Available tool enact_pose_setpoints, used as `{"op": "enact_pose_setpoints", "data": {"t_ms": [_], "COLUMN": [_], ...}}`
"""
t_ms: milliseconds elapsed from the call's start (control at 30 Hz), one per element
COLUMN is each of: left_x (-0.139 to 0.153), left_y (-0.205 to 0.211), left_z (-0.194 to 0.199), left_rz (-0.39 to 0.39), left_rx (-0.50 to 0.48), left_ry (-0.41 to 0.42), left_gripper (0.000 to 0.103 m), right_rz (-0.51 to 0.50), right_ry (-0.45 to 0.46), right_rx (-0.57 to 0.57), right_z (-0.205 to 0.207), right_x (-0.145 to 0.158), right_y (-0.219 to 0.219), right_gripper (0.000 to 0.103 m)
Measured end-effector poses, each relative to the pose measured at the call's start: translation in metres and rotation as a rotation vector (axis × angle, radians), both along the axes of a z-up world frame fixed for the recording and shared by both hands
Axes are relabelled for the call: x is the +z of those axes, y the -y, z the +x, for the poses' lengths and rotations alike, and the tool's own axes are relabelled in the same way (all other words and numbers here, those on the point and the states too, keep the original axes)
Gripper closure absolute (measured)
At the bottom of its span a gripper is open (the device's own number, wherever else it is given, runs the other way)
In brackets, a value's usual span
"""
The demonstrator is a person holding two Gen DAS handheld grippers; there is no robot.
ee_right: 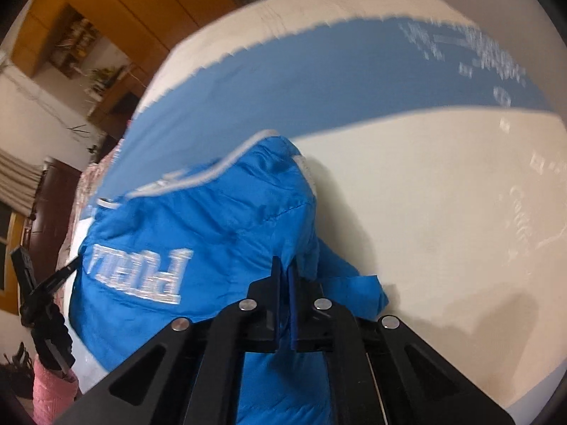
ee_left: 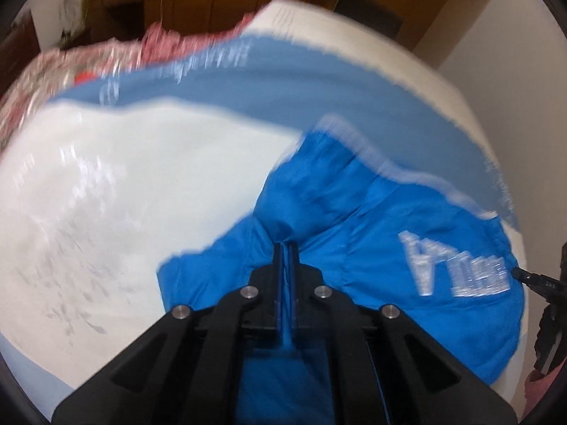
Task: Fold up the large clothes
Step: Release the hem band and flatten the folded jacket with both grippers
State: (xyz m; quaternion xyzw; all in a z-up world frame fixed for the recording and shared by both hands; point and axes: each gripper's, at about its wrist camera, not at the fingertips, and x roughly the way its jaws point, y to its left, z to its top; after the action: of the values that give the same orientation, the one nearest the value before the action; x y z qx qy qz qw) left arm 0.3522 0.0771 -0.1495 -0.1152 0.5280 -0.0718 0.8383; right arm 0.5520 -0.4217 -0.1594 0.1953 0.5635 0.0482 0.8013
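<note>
The blue jacket (ee_left: 372,219) is being pinched by the left hand-held gripper (ee_left: 286,248) and the right hand-held gripper (ee_right: 283,265) on the white mattress (ee_right: 443,230); red patterned bedding (ee_left: 46,71) is being shown beyond it only in the left view.

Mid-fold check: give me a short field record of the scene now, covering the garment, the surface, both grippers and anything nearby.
garment: bright blue padded jacket with white lettering, bunched up on the surface
surface: white mattress with a wide blue stripe
left gripper: shut on a fold of the jacket
right gripper: shut on a fold of the jacket
grip layout: one gripper at each side of the jacket, lettering between them
nearby: pink floral bedding at the mattress's far edge
image quality: motion blur, lettering unreadable
</note>
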Motion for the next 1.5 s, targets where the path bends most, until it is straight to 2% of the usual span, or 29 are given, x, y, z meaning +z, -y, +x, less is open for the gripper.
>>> {"op": "enact_pose_setpoints", "data": {"t_ms": [100,233,333,367,433,467,567,667,800,900,1000,1200,1333,1367,1400,1500], "left_x": [-0.014,-0.014,0.0,0.009,0.026,0.033,0.054,0.062,0.053,0.026,-0.001,-0.028,-0.023,-0.019,-0.011,0.014], "left_y": [0.002,-0.001,-0.009,-0.014,-0.021,-0.021,-0.008,0.027,0.075,0.096,0.097,0.087,0.093,0.095,0.098,0.11], "left_z": [-0.006,-0.004,-0.008,-0.013,-0.023,-0.029,-0.056,-0.091,-0.124,-0.129,-0.129,-0.123,-0.121,-0.121,-0.12,-0.124], "left_rz": [0.011,0.009,-0.01,-0.023,-0.004,0.007,0.035,0.026,0.061,0.086,0.107,0.037,0.079,0.082,0.07,0.039], "left_rx": [-0.017,-0.015,0.015,0.035,0.077,0.083,0.057,-0.017,-0.107,-0.161,-0.178,-0.197,-0.188,-0.183,-0.182,-0.194], "left_ry": [0.006,-0.028,-0.034,-0.024,0.017,0.036,0.108,0.145,0.184,0.143,0.12,0.097,0.078,0.072,0.075,0.133], "left_gripper": [0.1,0.098,0.094,0.089,0.082,0.082,0.083,0.083,0.082,0.082,0.082,0.083,0.084,0.087,0.087,0.087], "right_rz": [0.008,-0.005,-0.019,-0.025,-0.022,-0.019,-0.026,-0.037,-0.132,-0.161,-0.158,-0.162,-0.174,-0.169,-0.151,-0.126], "right_ry": [-0.027,-0.032,-0.003,0.017,0.063,0.085,0.141,0.174,0.212,0.194,0.168,0.172,0.152,0.143,0.149,0.213], "right_rx": [0.005,0.001,-0.022,-0.038,-0.044,-0.035,0.019,0.071,0.115,0.131,0.128,0.115,0.107,0.097,0.093,0.106], "right_z": [-0.001,-0.001,-0.008,-0.014,-0.031,-0.04,-0.057,-0.07,-0.087,-0.087,-0.091,-0.094,-0.09,-0.089,-0.09,-0.093], "right_x": [-0.021,-0.019,-0.002,0.007,0.026,0.035,0.055,0.058,0.043,0.023,0.004,-0.024,-0.021,-0.016,-0.008,0.018], "right_y": [-0.001,-0.002,0.003,0.005,0.007,0.004,-0.019,-0.054,-0.092,-0.103,-0.104,-0.108,-0.107,-0.106,-0.106,-0.115], "right_gripper": [0.099,0.099,0.095,0.09,0.089,0.089,0.089,0.089,0.089,0.089,0.089,0.094,0.095,0.095,0.091,0.09]}}
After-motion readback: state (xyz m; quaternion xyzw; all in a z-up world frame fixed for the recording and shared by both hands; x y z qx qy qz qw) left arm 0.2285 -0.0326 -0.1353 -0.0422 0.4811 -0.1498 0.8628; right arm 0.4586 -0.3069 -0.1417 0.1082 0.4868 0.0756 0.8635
